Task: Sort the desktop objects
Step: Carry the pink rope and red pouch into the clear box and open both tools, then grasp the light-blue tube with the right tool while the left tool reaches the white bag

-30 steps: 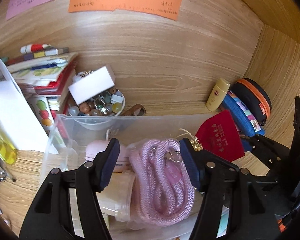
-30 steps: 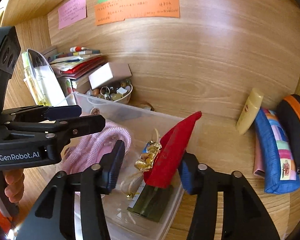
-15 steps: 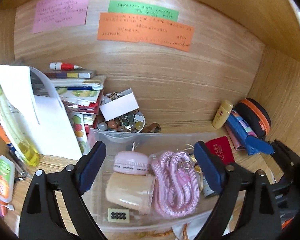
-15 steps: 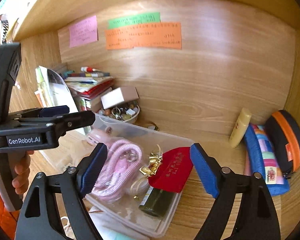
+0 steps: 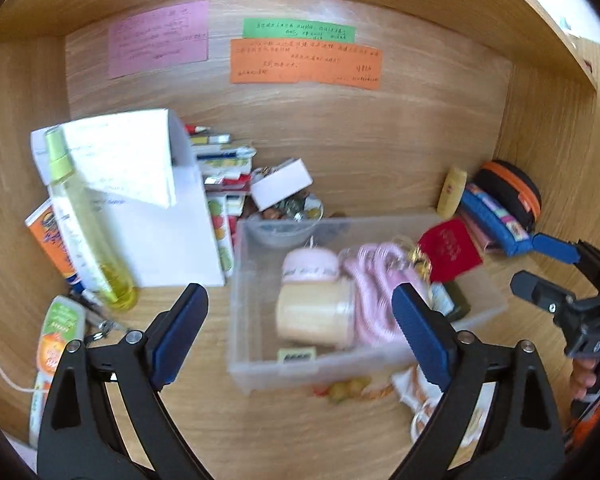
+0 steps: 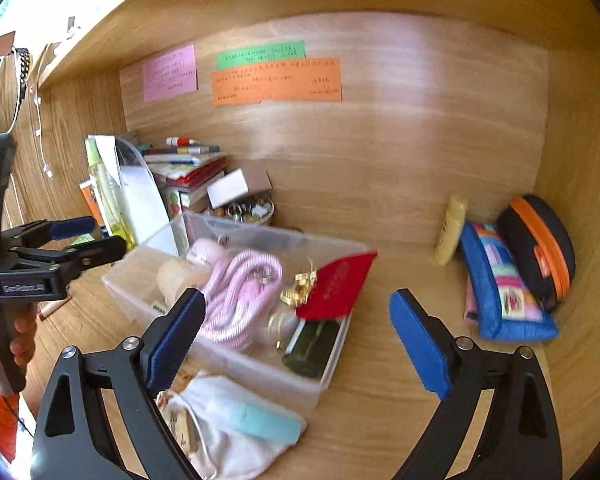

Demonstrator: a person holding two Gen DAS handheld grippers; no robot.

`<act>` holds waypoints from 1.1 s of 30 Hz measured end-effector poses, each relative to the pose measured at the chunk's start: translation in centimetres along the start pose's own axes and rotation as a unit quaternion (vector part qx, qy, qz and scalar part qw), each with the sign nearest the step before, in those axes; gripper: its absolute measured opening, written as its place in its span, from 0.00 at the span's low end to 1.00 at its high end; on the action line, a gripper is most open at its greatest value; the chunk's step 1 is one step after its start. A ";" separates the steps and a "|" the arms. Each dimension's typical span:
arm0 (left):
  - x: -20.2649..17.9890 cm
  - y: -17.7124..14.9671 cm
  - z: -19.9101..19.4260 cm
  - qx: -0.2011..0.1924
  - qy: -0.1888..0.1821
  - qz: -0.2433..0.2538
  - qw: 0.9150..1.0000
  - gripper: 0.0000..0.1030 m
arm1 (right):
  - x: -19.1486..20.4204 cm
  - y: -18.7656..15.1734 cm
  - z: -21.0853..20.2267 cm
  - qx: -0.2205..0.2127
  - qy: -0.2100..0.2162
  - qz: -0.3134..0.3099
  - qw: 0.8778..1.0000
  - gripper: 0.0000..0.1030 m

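We had both tongs up over the desk. Our left gripper (image 5: 300, 332) stood with its jaws wide apart and opening, nothing between the blue pads, only the clear plastic bin (image 5: 260, 372) showing past them. Our right gripper (image 6: 296, 340) was the same story: jaws spread and opening, nothing pinched.

The bin sat on the wooden desk (image 6: 380, 420), out from the back wall. Inside it we could see the pink rope (image 6: 240, 292) coiled in the middle, the red pouch (image 6: 336, 288) propped against the bin's right-hand wall with a gold charm (image 6: 296, 292) just beside it, and a dark green flat item (image 6: 312, 344) lying under the pouch. A pink round case (image 5: 310, 268) lay next to the rope, touching a cream jar (image 5: 314, 316) tipped on its side; the picture was blurred there.

In front of the bin lay a white cloth bag (image 6: 220, 432) with a pale teal tube (image 6: 256, 420) on it. Off to the right, against the side wall, we had a yellow bottle (image 6: 452, 228), a blue patchwork pouch (image 6: 500, 280) and a black case with an orange zip (image 6: 540, 244) lined up side by side. To the left stood a stack of books (image 6: 184, 176) and a bowl of trinkets (image 6: 252, 212) with a white box (image 6: 228, 188) on top. Three coloured notes hung on the back wall (image 6: 420, 120).
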State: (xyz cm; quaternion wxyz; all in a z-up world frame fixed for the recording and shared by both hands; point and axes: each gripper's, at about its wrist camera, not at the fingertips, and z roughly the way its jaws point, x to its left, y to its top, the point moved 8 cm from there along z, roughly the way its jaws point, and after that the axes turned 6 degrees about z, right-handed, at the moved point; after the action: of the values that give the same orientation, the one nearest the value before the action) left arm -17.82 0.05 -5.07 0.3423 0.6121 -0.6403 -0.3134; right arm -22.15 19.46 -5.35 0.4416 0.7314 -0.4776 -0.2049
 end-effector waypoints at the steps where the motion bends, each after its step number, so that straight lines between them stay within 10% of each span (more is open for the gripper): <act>1: 0.1 -0.7 -0.3 0.003 0.002 0.003 1.000 0.91 | 0.1 -0.5 0.1 0.005 0.000 0.003 1.000 0.90; 18: -3.5 -8.5 -1.1 0.068 -0.048 0.059 0.995 0.92 | 0.9 -8.9 3.5 0.124 -0.004 0.046 0.991 0.90; 33: -10.1 -8.9 -2.0 0.071 -0.123 0.112 0.984 0.92 | -0.3 -9.1 3.1 0.122 0.016 0.065 0.990 0.69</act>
State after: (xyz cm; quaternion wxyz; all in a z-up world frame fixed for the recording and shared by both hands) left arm -10.97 9.65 -11.81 0.2492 0.5162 -0.7626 -0.2999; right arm -19.79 19.71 -14.66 0.3690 0.7501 -0.5387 -0.1044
